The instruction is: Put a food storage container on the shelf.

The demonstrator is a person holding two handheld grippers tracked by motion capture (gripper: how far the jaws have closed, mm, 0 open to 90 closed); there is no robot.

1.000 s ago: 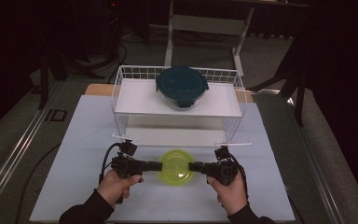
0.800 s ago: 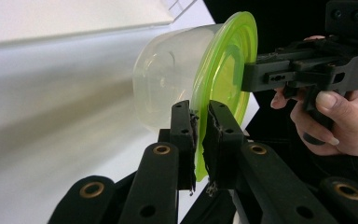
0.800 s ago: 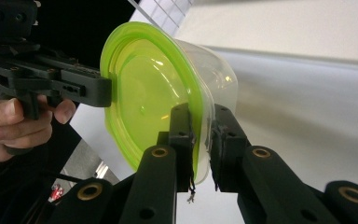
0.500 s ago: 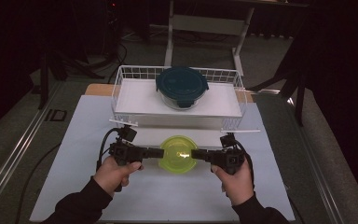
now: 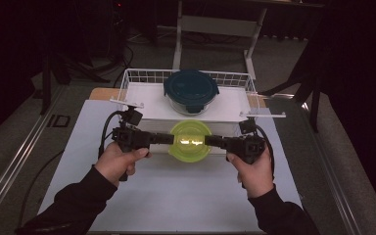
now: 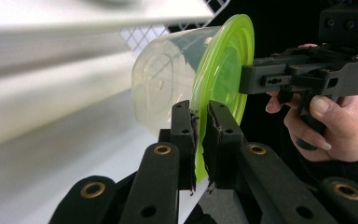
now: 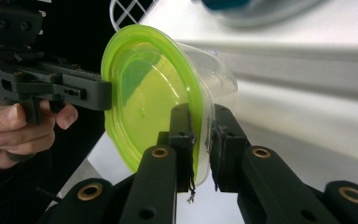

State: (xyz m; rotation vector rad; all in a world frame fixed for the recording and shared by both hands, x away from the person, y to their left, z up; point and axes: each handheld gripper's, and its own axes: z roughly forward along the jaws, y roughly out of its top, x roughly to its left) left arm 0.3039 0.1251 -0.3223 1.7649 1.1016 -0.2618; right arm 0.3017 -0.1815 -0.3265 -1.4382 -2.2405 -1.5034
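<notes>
A clear plastic container with a lime-green lid (image 5: 190, 141) hangs above the white mat, just in front of the wire basket. My left gripper (image 5: 169, 139) is shut on the lid's rim at its left side, and my right gripper (image 5: 210, 142) is shut on the rim at its right. In the left gripper view the jaws pinch the green rim (image 6: 198, 158), with the clear tub (image 6: 163, 88) beyond them. The right gripper view shows its jaws clamped on the rim (image 7: 200, 144) of the lid (image 7: 144, 88). A glass bowl with a dark teal lid (image 5: 191, 91) sits inside the basket.
The white wire basket (image 5: 127, 83) with a white shelf board stands at the back of the table, close behind the held container. A white mat (image 5: 176, 196) covers the table in front. Dark floor and a metal stand's legs (image 5: 178, 34) lie beyond.
Both grippers have carried the green-lidded container away from me and upward, from mid-mat to right in front of the basket. The hands have reached farther forward.
</notes>
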